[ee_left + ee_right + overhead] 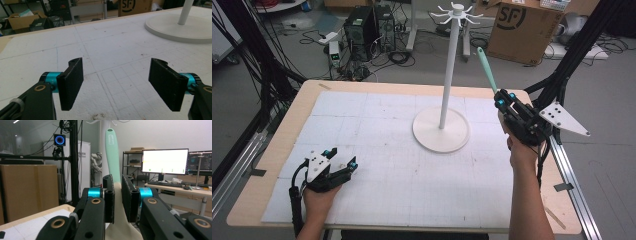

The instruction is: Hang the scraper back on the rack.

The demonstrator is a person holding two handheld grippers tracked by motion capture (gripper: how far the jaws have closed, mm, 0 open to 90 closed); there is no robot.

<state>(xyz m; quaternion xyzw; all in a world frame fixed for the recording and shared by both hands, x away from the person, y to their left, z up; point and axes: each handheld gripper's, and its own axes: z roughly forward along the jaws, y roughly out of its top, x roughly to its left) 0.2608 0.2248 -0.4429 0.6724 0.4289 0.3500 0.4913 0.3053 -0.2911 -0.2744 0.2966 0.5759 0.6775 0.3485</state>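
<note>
High view: the right hand-held gripper (502, 101) clamps a mint-green plastic spatula handle (486, 68) raised beside the white hook stand (441, 131). Left gripper view: left hand-held gripper (116, 81) apart over the white-covered table (112, 47). Right gripper view: pads (109, 197) pinch the handle (111, 155).

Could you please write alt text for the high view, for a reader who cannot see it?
The right gripper, raised at the table's right edge, clamps a mint-green utensil handle pointing up towards a white hook stand. The left gripper rests open on the white mat.
</note>
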